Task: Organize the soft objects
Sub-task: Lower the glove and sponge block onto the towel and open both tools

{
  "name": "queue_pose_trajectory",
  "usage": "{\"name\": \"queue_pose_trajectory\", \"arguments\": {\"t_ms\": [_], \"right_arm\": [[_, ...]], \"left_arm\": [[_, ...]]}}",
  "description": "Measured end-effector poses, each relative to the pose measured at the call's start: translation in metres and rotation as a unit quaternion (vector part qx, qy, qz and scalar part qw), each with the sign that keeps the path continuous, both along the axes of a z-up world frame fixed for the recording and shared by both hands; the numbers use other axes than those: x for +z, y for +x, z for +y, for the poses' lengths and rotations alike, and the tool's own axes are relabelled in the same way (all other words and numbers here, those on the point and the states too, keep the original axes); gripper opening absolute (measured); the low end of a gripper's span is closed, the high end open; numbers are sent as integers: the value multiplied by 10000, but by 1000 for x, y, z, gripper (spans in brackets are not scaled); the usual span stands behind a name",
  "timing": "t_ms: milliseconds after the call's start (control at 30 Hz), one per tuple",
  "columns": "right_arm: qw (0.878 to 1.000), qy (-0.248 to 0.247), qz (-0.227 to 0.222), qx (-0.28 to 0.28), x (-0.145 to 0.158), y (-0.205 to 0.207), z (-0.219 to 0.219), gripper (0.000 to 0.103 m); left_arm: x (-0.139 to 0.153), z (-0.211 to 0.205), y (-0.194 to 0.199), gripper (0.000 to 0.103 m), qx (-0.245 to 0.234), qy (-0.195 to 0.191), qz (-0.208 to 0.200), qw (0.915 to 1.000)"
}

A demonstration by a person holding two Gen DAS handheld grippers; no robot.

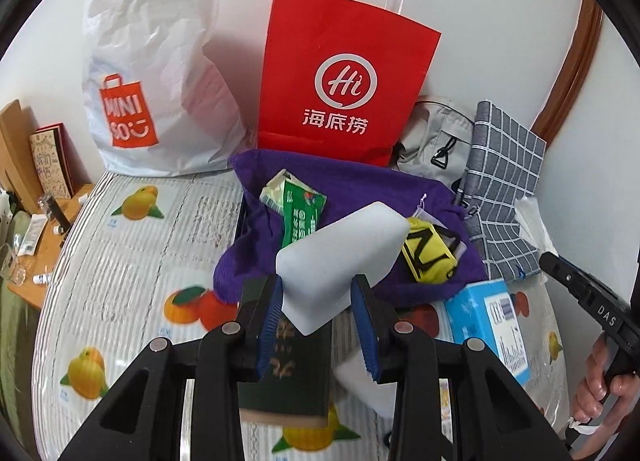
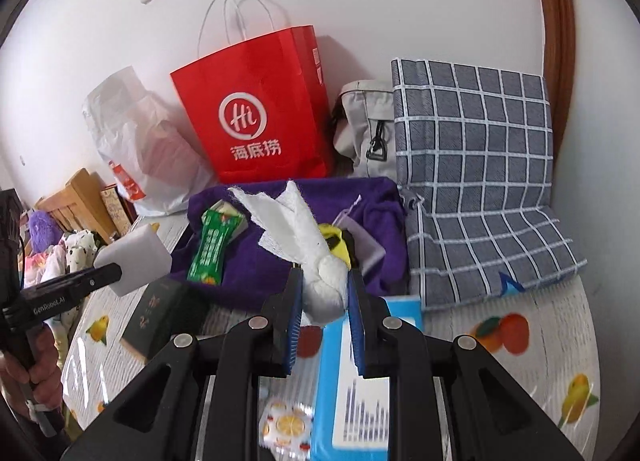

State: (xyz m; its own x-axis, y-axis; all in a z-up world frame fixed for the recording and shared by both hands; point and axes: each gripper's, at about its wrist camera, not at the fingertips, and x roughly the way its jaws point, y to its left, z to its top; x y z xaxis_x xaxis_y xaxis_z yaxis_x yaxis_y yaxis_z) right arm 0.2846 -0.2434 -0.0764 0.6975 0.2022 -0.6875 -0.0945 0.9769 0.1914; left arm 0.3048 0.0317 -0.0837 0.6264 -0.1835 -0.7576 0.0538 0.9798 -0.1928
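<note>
Your left gripper (image 1: 318, 311) is clamping a white sponge block (image 1: 340, 257), holding it above the fruit-print tablecloth (image 1: 120, 261) at the near edge of the purple cloth (image 1: 360, 189). Your right gripper (image 2: 322, 313) is pinching a knotted white tissue wad (image 2: 326, 285) over the same cloth's near edge. A green packet (image 1: 300, 217) and yellow pouch (image 1: 430, 257) are lying on the cloth; a red paper bag (image 1: 340, 77) is standing behind it.

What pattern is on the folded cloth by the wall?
Grey-blue with a white grid check, on the folded cloth; clearest in the right wrist view.
</note>
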Motion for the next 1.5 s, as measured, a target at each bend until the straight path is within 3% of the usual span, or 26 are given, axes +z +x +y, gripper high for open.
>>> {"name": "queue_pose_trajectory", "arguments": {"t_ms": [333, 567, 700, 1000, 1500], "right_arm": [[9999, 104, -80, 69, 3, 62, 4, 22], [9989, 424, 199, 96, -12, 106, 6, 22], [9989, 360, 291, -25, -21, 126, 7, 22], [9979, 157, 621, 66, -47, 146, 8, 24], [9932, 69, 1152, 135, -93, 168, 13, 24]], "left_arm": [[-4, -7, 47, 34, -21, 166, 46, 9998], [-11, -8, 79, 34, -8, 193, 160, 9997], [-19, -13, 95, 34, -17, 183, 223, 9996], [-54, -24, 121, 34, -154, 129, 663, 9976], [-69, -35, 137, 36, -357, 129, 886, 9953]]}}
